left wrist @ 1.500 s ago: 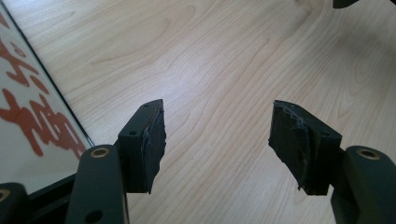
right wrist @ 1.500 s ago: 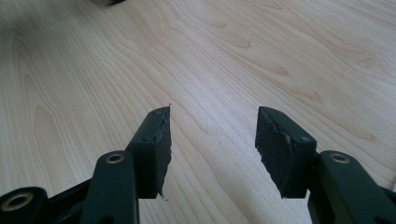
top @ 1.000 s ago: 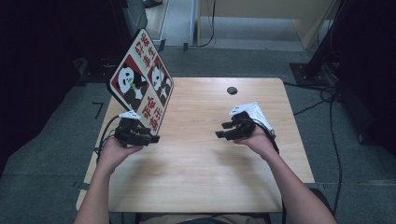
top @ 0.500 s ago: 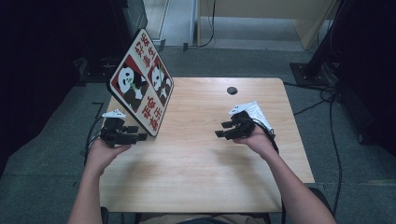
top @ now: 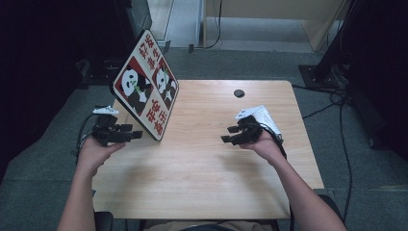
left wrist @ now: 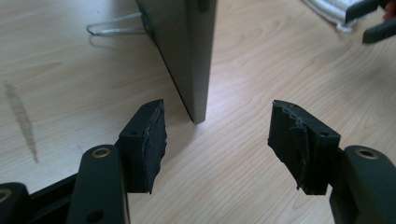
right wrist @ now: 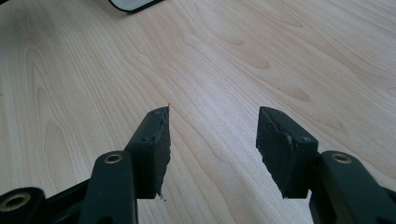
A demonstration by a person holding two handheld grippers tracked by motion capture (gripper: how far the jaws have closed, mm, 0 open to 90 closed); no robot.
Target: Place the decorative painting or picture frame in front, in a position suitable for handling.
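You're lining the left gripper (top: pixel 136 134) up on the panda sign (top: pixel 146 92) edge, jaws wide, gripping nothing (wire stand props it tilted); right gripper (top: pixel 230 134) hovering wide, empty.

Wooden table (top: pixel 202 187) on grey carpet (top: pixel 365 202)

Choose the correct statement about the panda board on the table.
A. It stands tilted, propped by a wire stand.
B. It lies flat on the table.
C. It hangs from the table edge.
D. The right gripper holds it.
A: the panda board stands tilted on the table, and the left gripper view shows a wire stand behind it.
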